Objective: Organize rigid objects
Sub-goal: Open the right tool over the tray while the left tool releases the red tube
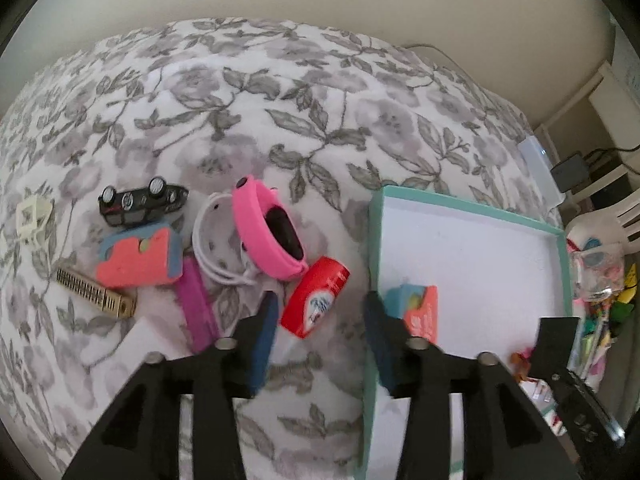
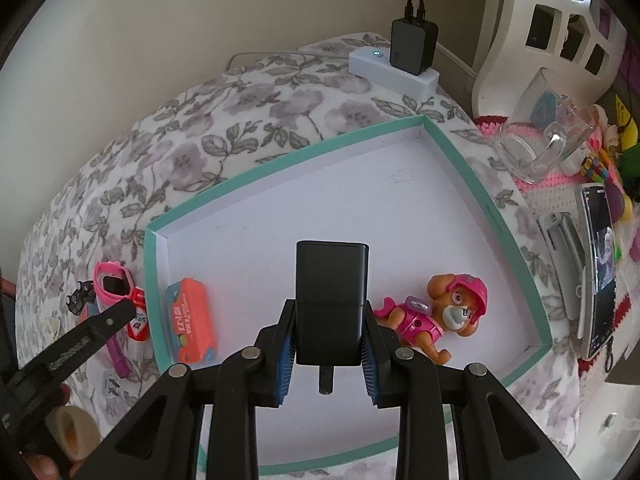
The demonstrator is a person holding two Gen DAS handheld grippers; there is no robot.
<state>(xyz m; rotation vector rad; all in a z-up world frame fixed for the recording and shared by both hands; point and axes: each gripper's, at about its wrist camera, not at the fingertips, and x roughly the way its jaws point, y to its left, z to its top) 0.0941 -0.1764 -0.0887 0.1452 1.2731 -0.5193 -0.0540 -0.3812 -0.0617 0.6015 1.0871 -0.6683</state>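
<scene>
My left gripper (image 1: 322,302) stands open above the flowered bedspread, its blue pads (image 1: 266,336) on either side of a red-and-white glue tube (image 1: 316,300) without touching it. Beyond the tube lie a pink watch (image 1: 272,232), a white cord (image 1: 212,240), a coral-and-blue box (image 1: 140,260), a black toy car (image 1: 140,200), a gold bar (image 1: 96,292) and a purple piece (image 1: 196,308). My right gripper (image 2: 330,308) is shut on a black charger block (image 2: 332,280) over the teal-rimmed white tray (image 2: 472,184). In the tray lie a second coral-and-blue box (image 2: 192,320) and a pink dog figure (image 2: 436,312).
A white power strip (image 2: 392,68) with a black plug sits at the bed's far edge. Right of the tray are a glass mug (image 2: 540,148), a phone (image 2: 600,260), a white chair (image 2: 540,20) and colourful clutter. A cream object (image 1: 32,216) lies far left.
</scene>
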